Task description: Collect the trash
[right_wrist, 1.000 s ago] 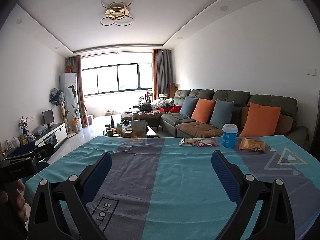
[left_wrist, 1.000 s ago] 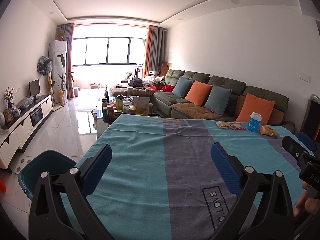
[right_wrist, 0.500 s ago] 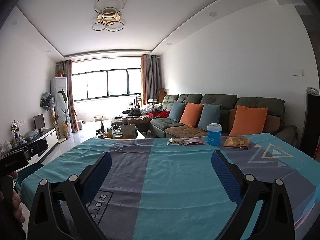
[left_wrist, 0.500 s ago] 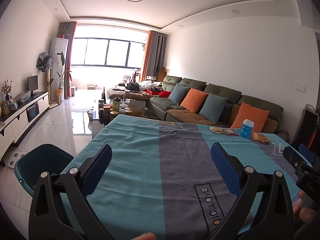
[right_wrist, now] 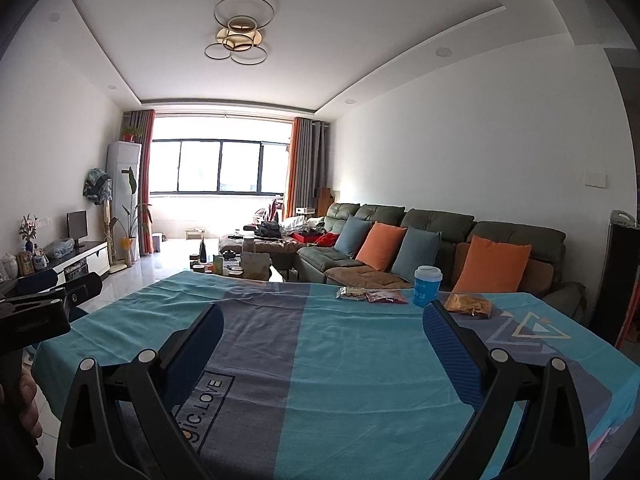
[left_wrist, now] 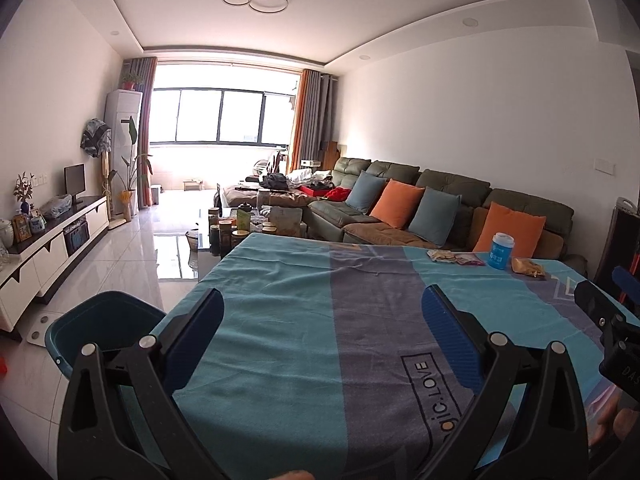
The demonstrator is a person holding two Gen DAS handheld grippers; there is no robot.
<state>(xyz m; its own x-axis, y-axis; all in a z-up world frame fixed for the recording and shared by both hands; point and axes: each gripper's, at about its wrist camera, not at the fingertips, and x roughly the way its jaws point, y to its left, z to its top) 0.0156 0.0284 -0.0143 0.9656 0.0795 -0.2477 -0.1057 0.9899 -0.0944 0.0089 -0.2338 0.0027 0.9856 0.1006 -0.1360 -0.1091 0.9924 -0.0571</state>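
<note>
Both tools hover above the near end of the bench [left_wrist: 280, 320], which is draped in a teal-and-grey striped cloth [right_wrist: 360, 360] printed with the letters "gic.LOVE". The left hand-held gripper [left_wrist: 322, 334] is released, its blue-padded fingers [left_wrist: 448, 336] spread wide with nothing between them. The right hand-held gripper [right_wrist: 322, 338] is likewise spread and empty.

The trash lies in a row at the far edge of the bench, on the sofa side, well apart from both tools. From the right wrist view it reads left to right: a clear snack wrapper [right_wrist: 351, 292], a red-purple wrapper [right_wrist: 386, 297] touching it, an upright blue cup with a white lid [right_wrist: 427, 291] just beside that, and a crumpled orange-brown packet [right_wrist: 469, 305] to the cup's right. The right finger tip of the right tool overlaps the view just below that packet — not touching it.

In the left wrist view the same row sits toward the upper right: the cup [left_wrist: 501, 250], the wrappers [left_wrist: 454, 257] and the packet [left_wrist: 528, 267]. A dark teal bin [left_wrist: 100, 320] stands on the tiled floor [left_wrist: 132, 264] just beside the bench's left edge, open side up. Behind the bench is a green sofa [right_wrist: 436, 224] with orange and blue cushions.
</note>
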